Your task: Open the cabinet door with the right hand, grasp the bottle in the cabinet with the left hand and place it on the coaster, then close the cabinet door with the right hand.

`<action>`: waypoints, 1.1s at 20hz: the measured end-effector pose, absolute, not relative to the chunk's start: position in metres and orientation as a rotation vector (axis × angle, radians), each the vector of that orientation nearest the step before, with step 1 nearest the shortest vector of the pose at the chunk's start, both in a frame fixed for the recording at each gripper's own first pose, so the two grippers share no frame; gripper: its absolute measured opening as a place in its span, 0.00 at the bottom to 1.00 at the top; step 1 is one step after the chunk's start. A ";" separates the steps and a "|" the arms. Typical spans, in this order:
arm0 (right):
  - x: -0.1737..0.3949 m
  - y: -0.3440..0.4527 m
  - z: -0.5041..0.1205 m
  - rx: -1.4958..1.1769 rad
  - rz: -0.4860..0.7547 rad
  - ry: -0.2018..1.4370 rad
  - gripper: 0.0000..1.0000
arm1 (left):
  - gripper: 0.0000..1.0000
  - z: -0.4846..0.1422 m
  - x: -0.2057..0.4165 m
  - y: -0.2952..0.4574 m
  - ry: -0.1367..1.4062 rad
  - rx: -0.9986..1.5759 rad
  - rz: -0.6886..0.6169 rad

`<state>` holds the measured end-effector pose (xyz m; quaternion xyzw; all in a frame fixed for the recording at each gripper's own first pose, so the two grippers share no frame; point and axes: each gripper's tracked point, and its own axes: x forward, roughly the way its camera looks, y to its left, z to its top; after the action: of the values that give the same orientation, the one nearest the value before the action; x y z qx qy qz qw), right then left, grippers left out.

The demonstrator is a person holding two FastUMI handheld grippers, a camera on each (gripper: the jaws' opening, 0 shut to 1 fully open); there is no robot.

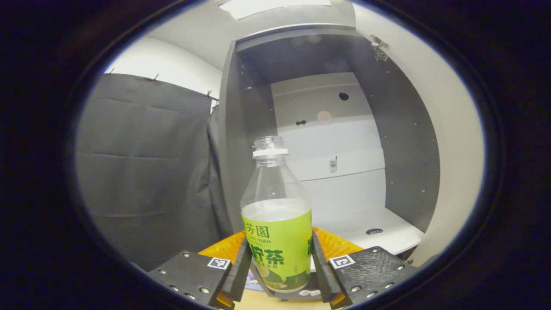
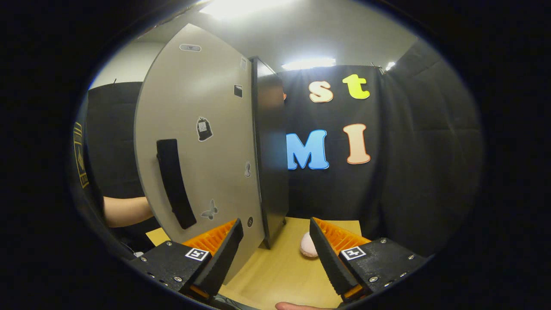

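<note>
The bottle (image 1: pixel 277 224) stands upright between the left gripper (image 1: pixel 279 267)'s fingers (image 1: pixel 239 269), green label facing the camera, no cap on its neck, pale liquid up to the label's top edge. Both fingers sit against the label's sides, clamped on it. Its base rests on a dark round coaster (image 1: pixel 297 293) on the wooden surface (image 1: pixel 275 303). Behind it the cabinet (image 1: pixel 327 142) gapes, door swung wide to the right. Over to the right gripper (image 2: pixel 275 254): fingers spread wide, holding nothing, facing the cabinet door (image 2: pixel 202 146) and its black handle (image 2: pixel 174 183). A pale pink round object (image 2: pixel 308 246) lies on the surface between them, farther off. A person's forearm (image 2: pixel 127 211) shows left of the door.
</note>
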<state>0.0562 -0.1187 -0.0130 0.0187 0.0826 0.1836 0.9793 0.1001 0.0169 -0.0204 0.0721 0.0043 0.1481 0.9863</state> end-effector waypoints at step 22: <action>0.122 -0.076 -0.156 0.107 0.036 0.440 0.96 | 0.68 -0.157 -0.132 0.031 0.036 0.095 0.256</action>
<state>0.1218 -0.0759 -0.1559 0.0532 0.2182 0.0179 0.9743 -0.1321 0.0311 -0.1573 0.0476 0.0180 0.1276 0.9905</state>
